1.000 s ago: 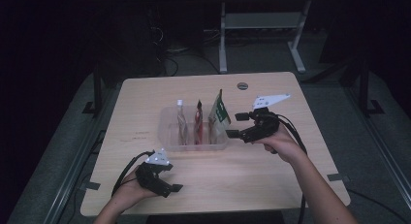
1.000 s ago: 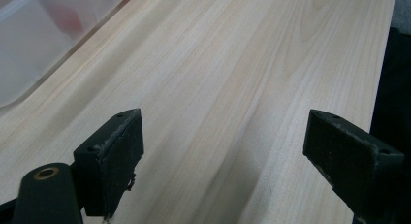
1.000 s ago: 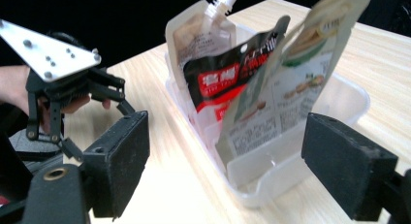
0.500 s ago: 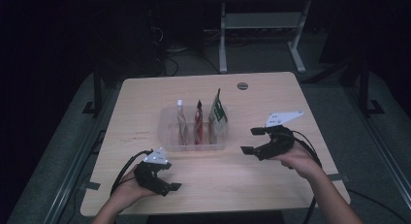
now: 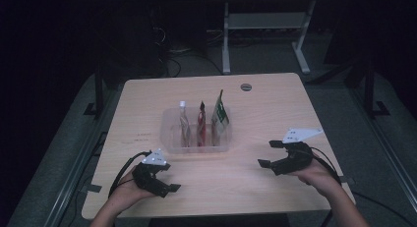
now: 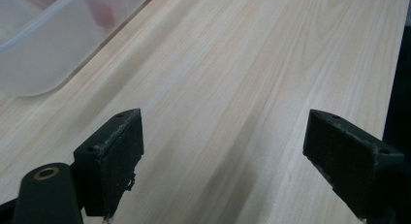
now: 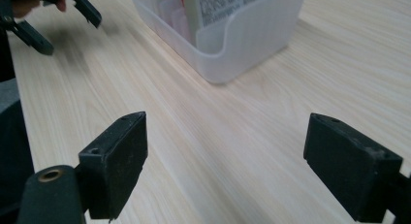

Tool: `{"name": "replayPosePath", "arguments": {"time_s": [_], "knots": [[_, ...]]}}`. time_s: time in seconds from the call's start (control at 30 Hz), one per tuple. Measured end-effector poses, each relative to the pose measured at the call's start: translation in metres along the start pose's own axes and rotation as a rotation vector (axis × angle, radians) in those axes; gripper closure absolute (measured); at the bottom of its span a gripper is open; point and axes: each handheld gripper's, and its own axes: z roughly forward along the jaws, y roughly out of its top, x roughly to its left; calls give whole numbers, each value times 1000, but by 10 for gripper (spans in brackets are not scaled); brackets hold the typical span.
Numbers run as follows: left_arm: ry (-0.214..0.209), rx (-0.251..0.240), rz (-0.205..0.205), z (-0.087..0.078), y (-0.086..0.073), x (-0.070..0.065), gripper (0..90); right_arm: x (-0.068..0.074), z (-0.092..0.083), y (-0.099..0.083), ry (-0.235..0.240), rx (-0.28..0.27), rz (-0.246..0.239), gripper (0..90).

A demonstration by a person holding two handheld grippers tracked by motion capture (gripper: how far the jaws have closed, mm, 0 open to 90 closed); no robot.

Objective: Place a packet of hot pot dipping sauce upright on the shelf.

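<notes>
Clear plastic tray [image 5: 169, 138] sits mid-table holding three upright packets [image 5: 200, 124], its long side running left to right. Both grippers rest nearer the person: the left gripper [image 5: 167, 183] below the tray's left end, the right gripper [image 5: 268, 153] off its right end, slightly closer. Both have jaws wide apart, empty, over bare wooden table [image 5: 275, 104].

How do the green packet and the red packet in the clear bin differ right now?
The green packet stands in the right compartment of the clear bin; the red packet is in the middle one. The green packet rises higher above the rim than the red one. The green packet looks wider and leans slightly, while the red one is narrow. Both stand roughly upright, untouched by either hand-held gripper.
</notes>
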Motion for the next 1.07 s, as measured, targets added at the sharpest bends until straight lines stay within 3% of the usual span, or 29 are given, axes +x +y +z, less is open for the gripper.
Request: {"name": "replayPosePath", "arguments": {"time_s": [0.2,0.43,0.7,1.07], "knots": [[16,9,2,-3,-3,4,141,-3,-4,-17,-40,15,5,142],[32,31,11,-6,-10,10,141,-6,-6,-42,-92,83,-15,139],[38,40,6,-8,-14,16,141,-8,-4,-44,-105,100,-31,137],[33,45,16,-8,-13,15,141,-9,-4,-44,-116,83,-33,133]]}}
